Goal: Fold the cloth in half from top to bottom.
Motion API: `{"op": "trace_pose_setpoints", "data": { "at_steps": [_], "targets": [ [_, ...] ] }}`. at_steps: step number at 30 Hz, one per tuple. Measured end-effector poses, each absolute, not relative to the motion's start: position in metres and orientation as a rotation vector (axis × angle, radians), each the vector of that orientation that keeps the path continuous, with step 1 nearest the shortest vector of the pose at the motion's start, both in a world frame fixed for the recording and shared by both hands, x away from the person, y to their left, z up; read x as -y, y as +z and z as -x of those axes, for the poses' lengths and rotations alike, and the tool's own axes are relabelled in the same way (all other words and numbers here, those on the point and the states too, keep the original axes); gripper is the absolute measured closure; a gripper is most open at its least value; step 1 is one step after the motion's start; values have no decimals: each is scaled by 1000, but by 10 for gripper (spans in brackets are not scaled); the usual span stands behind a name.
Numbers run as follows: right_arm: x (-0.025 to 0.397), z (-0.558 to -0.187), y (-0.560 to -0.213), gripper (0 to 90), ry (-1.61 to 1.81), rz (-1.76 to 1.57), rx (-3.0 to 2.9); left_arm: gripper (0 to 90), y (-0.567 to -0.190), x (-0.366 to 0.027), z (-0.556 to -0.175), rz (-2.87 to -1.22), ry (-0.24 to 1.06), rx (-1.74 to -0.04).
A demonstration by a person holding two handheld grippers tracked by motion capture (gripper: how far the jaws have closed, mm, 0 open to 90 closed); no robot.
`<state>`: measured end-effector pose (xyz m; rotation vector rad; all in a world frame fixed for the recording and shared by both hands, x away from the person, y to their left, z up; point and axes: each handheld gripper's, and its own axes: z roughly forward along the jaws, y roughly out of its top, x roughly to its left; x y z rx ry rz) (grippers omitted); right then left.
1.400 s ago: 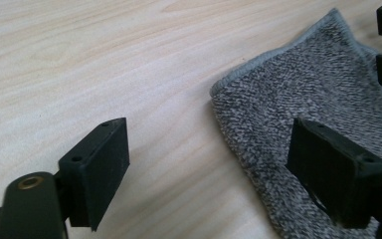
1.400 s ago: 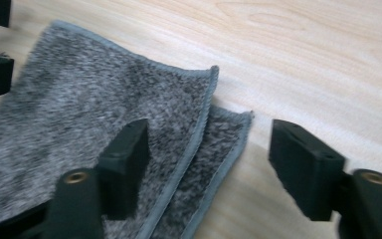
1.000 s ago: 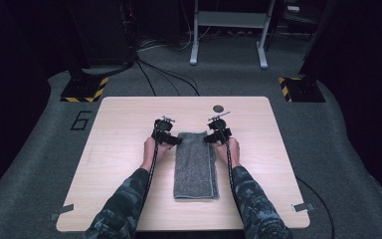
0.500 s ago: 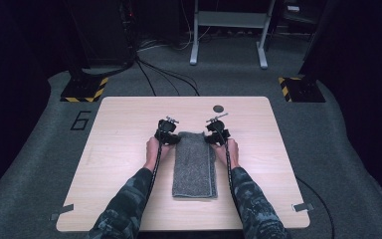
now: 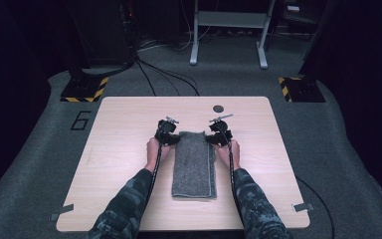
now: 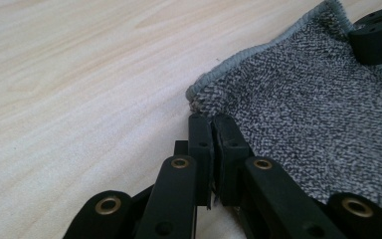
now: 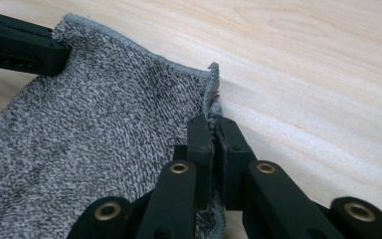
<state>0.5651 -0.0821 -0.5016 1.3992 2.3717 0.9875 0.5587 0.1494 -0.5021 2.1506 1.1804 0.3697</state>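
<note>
High view — wooden table [image 5: 129, 149]; grey carpet [image 5: 40, 149]

Both forearms reached forward side by side, hands gripping from behind. The left gripper [image 5: 171, 139] and right gripper [image 5: 215, 138] each had jaws pressed together, pinching opposite far corners of the towel [image 5: 195, 162].

1. Your towel [image 5: 194, 163] lies mid-counter [image 5: 119, 149], running from near edge to far
2. Your left tongs [image 5: 169, 139] and right tongs [image 5: 218, 138] flank its far corners
3. A disc [image 5: 218, 108] sits behind the right tongs
</note>
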Motion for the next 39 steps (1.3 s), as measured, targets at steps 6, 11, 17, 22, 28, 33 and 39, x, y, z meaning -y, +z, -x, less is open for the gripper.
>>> {"op": "trace_pose_setpoints", "data": {
  "at_steps": [6, 11, 17, 22, 28, 33, 39],
  "targets": [
    [83, -562, -491, 868, 1011, -1358, -2352, 875, -490, -153, -555, -2124, 394, -1147],
    [82, -557, -476, 868, 1042, -1299, -2306, 875, -475, -155, -551, -2099, 435, -1110],
    [85, -556, -459, 869, 1082, -1259, -2281, 875, -462, -156, -549, -2072, 472, -1086],
    [84, -554, -449, 868, 1082, -1247, -2268, 875, -451, -156, -548, -2061, 492, -1066],
    [87, -553, -436, 869, 1113, -1204, -2239, 875, -436, -155, -546, -2054, 526, -1034],
    [89, -552, -423, 868, 1125, -1162, -2213, 875, -422, -155, -546, -2037, 550, -1005],
    [89, -550, -418, 868, 1140, -1134, -2191, 874, -421, -156, -545, -2033, 551, -1001]
  ]
}}
